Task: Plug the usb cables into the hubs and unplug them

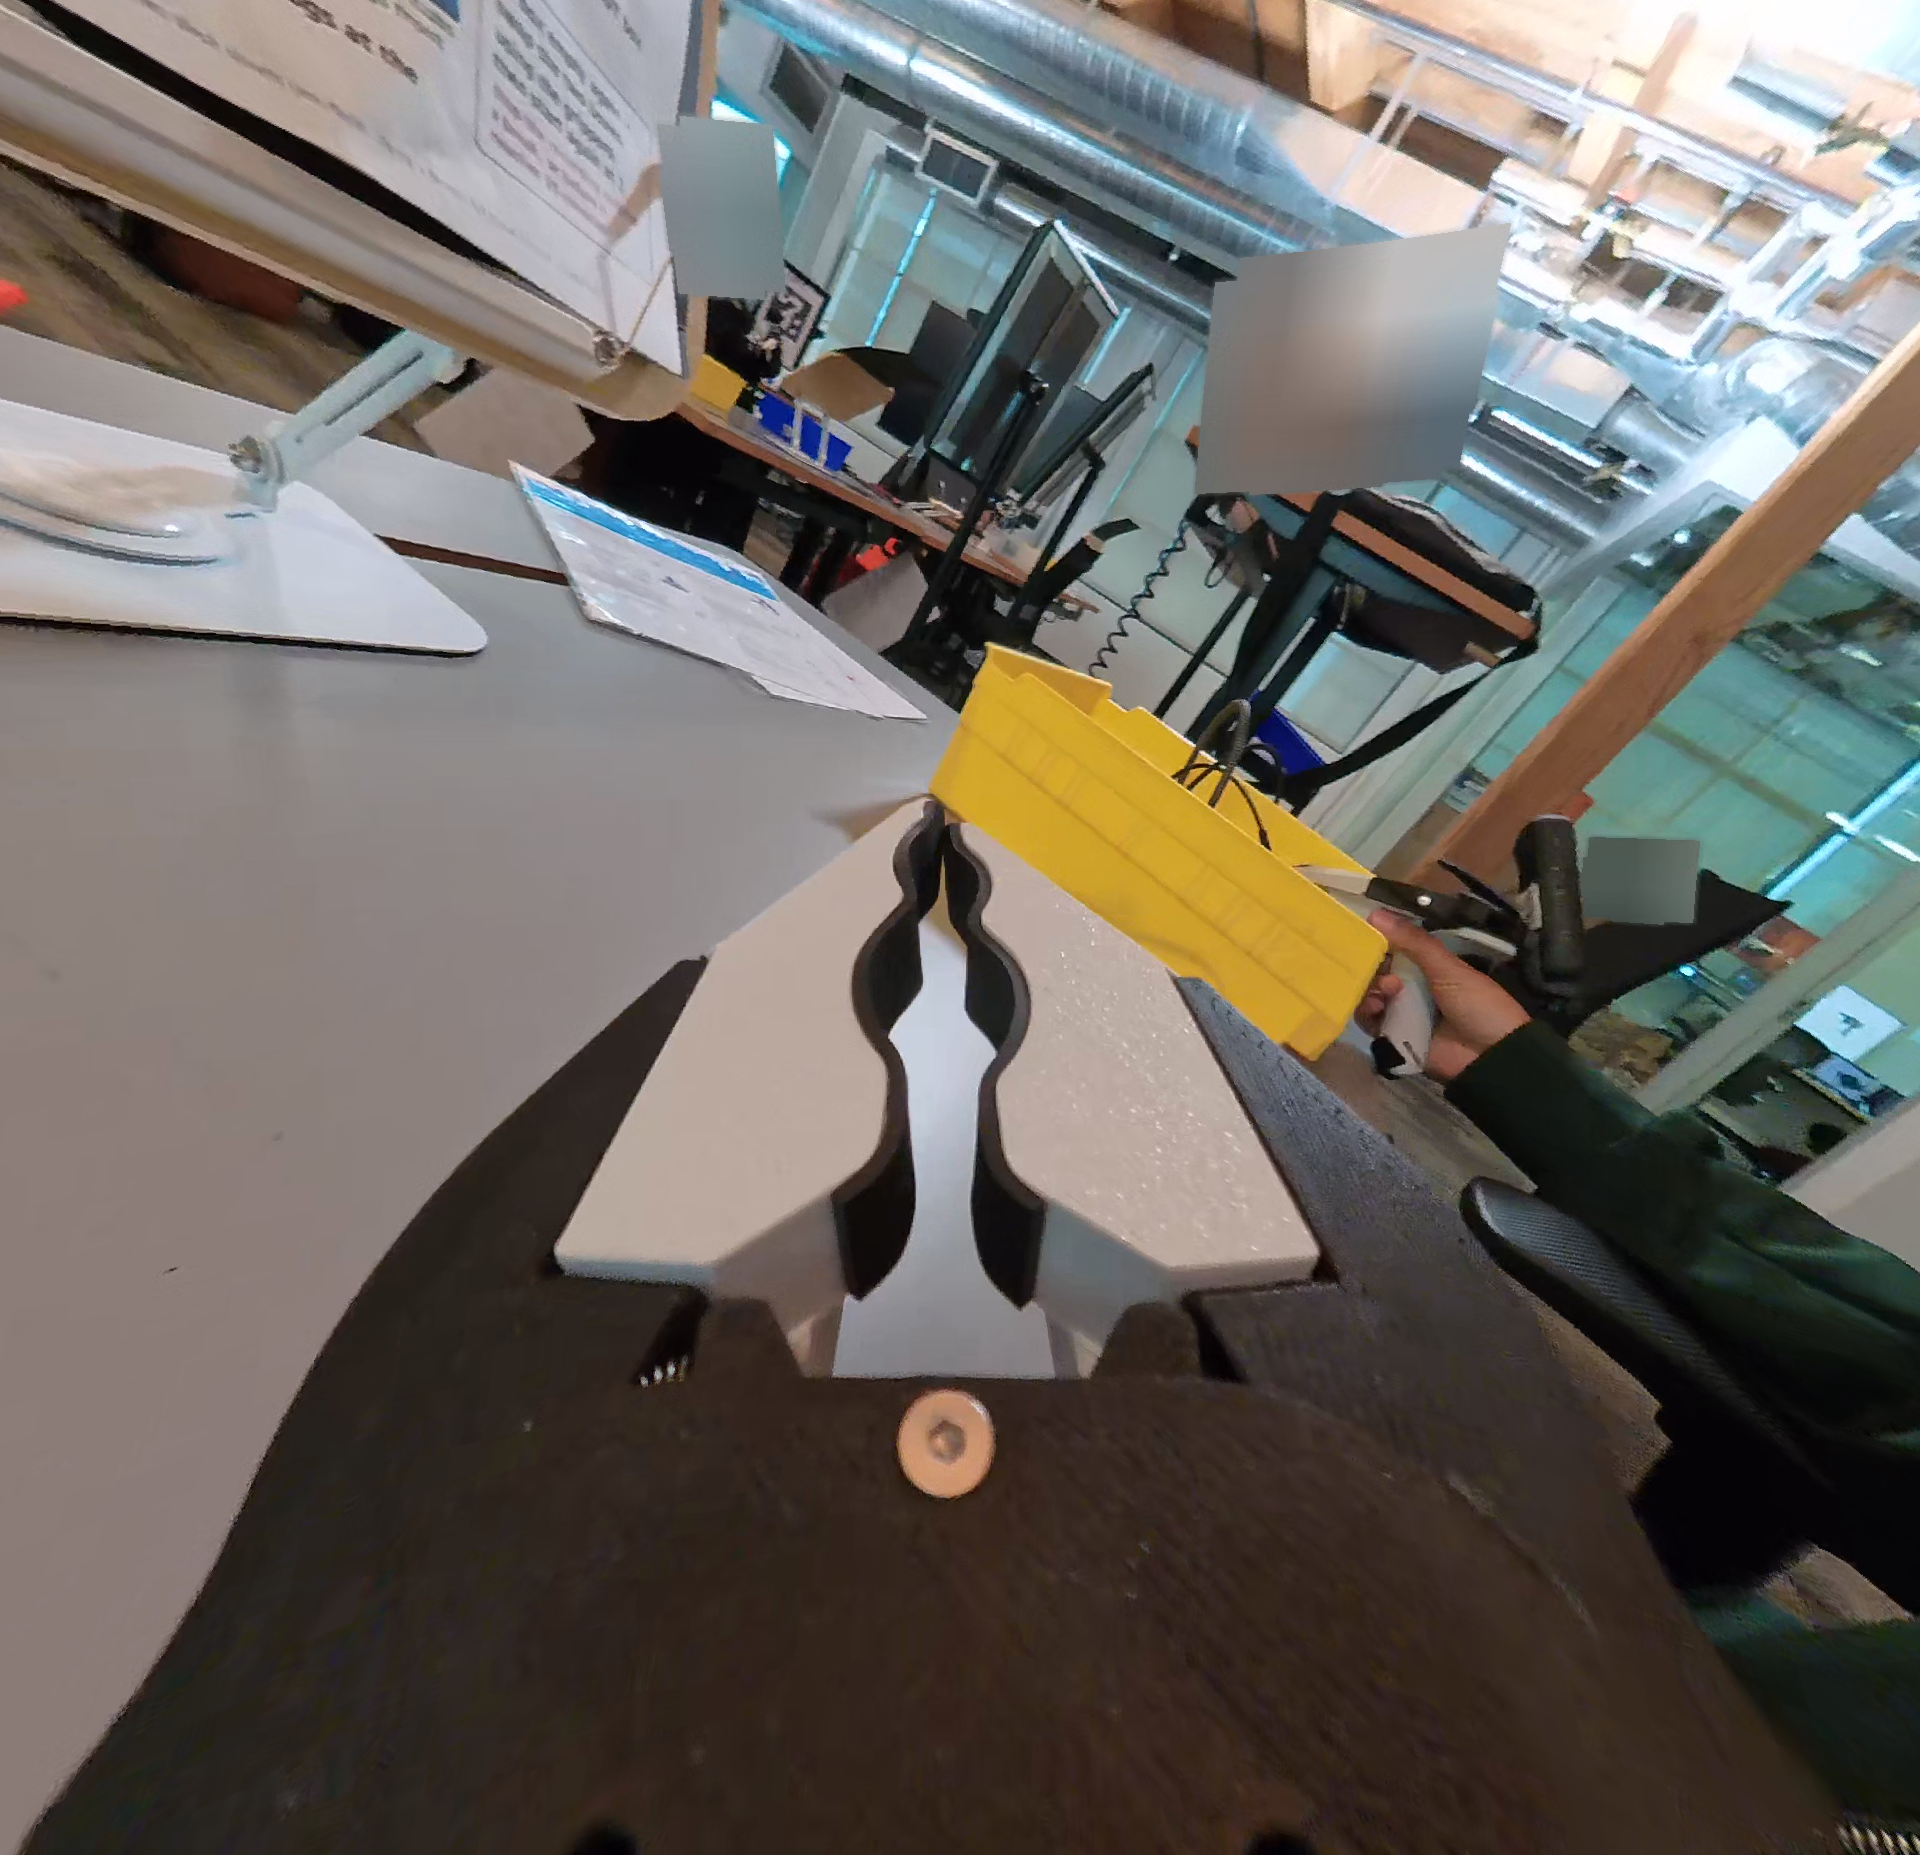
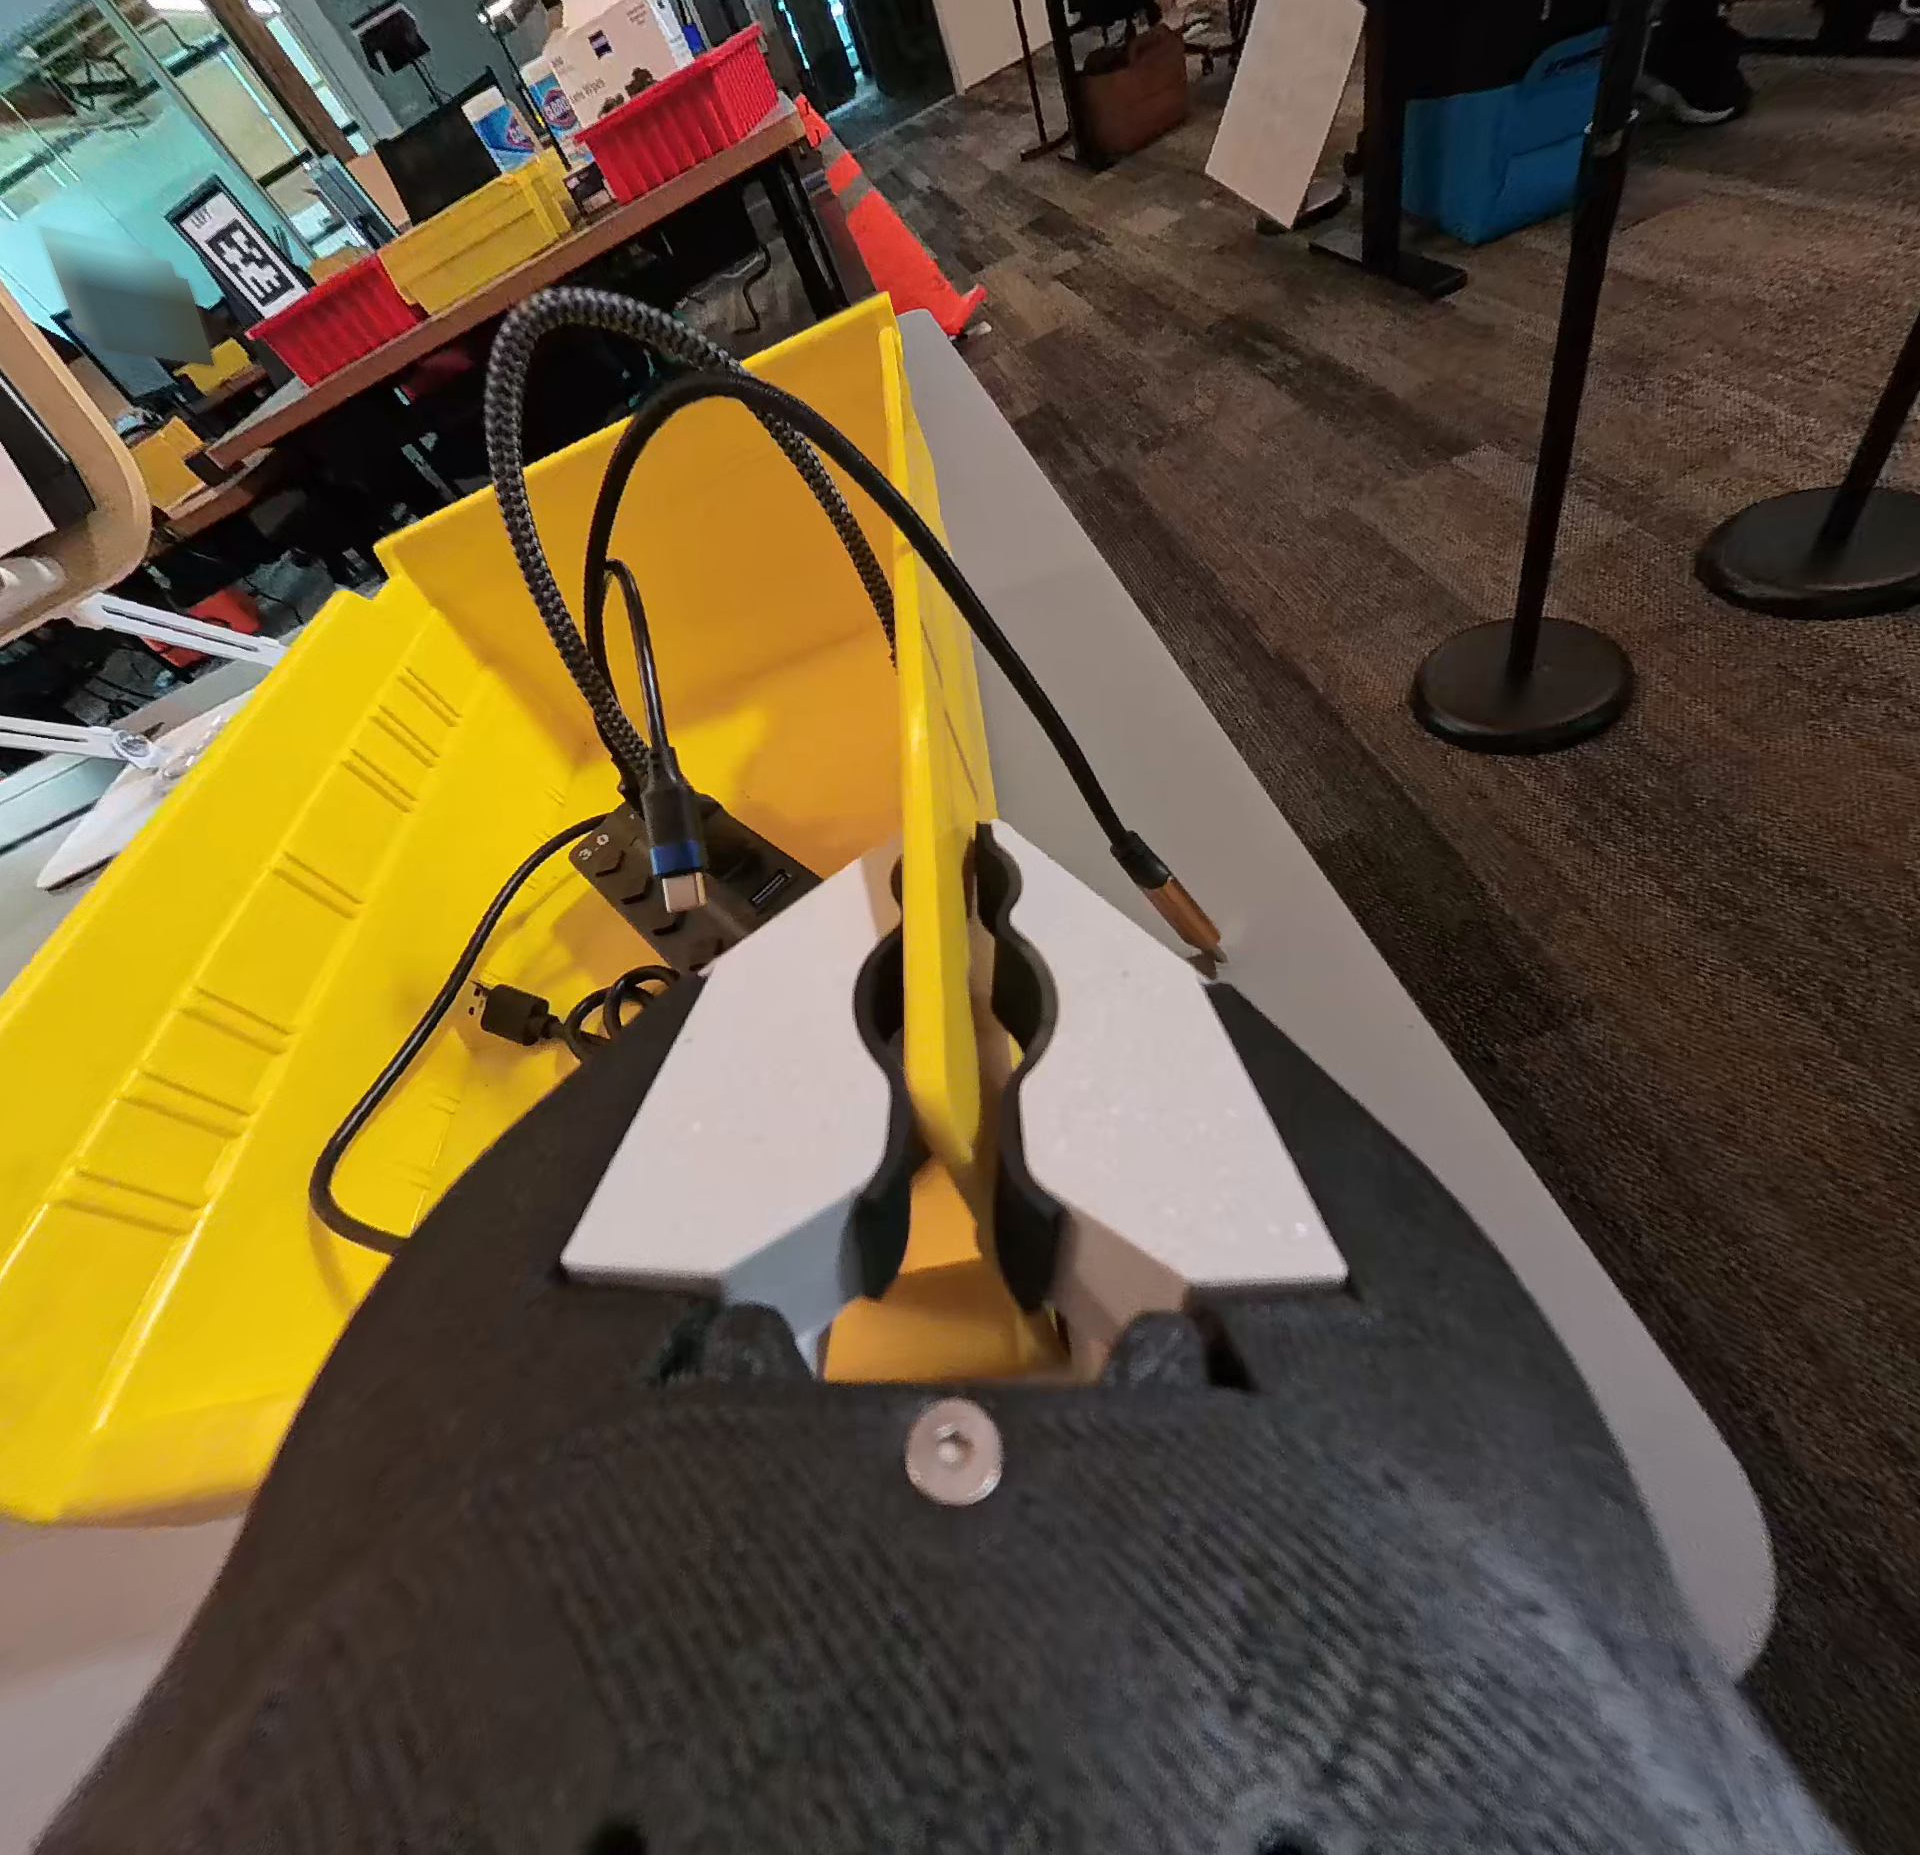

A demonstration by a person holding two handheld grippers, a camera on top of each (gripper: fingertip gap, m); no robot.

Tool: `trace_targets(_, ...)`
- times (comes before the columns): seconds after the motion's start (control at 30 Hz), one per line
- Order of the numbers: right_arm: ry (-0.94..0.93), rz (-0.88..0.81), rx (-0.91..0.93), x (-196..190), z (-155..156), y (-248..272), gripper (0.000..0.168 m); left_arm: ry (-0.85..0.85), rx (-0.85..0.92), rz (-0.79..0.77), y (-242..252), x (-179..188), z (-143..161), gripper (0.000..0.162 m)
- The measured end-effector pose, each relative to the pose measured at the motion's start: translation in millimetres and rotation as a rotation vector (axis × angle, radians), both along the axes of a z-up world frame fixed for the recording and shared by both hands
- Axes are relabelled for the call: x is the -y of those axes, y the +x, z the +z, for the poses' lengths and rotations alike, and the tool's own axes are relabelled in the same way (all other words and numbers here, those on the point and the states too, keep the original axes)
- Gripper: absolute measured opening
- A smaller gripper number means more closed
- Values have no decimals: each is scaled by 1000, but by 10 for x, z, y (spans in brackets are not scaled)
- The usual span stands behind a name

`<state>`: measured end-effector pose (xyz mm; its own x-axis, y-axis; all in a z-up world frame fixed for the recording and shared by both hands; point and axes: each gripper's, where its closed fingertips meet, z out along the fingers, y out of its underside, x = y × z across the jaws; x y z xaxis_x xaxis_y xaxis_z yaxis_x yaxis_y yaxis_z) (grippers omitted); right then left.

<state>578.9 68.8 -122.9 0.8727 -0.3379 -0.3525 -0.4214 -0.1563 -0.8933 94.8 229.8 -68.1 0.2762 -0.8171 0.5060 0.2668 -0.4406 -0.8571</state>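
Observation:
My right gripper (image 2: pixel 938 870) is shut on the right side wall of a yellow bin (image 2: pixel 260 974) that stands on the grey table (image 2: pixel 1143 725). In the bin lie a black USB hub (image 2: pixel 717 922), a braided cable with a blue-ringed plug (image 2: pixel 675 860) and a black USB plug (image 2: pixel 509 1010). A thin black cable arches over the wall, and its copper plug (image 2: pixel 1179 906) touches the table outside. My left gripper (image 1: pixel 940 839) is shut and empty, low over the table, just left of the bin (image 1: pixel 1143 860). The right gripper (image 1: pixel 1455 912) shows behind the bin, held by a hand.
A white stand base (image 1: pixel 260 579) and a laminated sheet (image 1: pixel 707 600) lie on the table's far side. The table edge (image 2: pixel 1455 1234) runs close on the right, with carpet, black stanchion bases (image 2: pixel 1522 683) and an orange cone (image 2: pixel 894 236) beyond. A chair armrest (image 1: pixel 1621 1317) is near.

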Motion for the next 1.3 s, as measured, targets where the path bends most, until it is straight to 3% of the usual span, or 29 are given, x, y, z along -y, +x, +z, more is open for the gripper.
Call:
trace_targets(0.37,5,8,-30,-16,1,11,7,8,-39,-70,83,98,-63,0)
trace_targets(0.63,190,65,-335,-78,314,-256,5,33,-42,-70,70,101,-54,0)
trace_targets(0.87,140,119,-151,-253,562,-640,5,45,-85,-28,-29,86,-125,4)
trace_targets(1.07,121,303,-161,-675,551,-1177,4,79,-137,139,-372,0,-129,0)
trace_targets(1.27,90,492,-132,-1199,503,-1881,4,235,-315,507,-1008,-94,-92,1)
trace_targets(1.3,74,523,-127,-1282,466,-1986,4,287,-342,564,-1116,-60,-38,9)
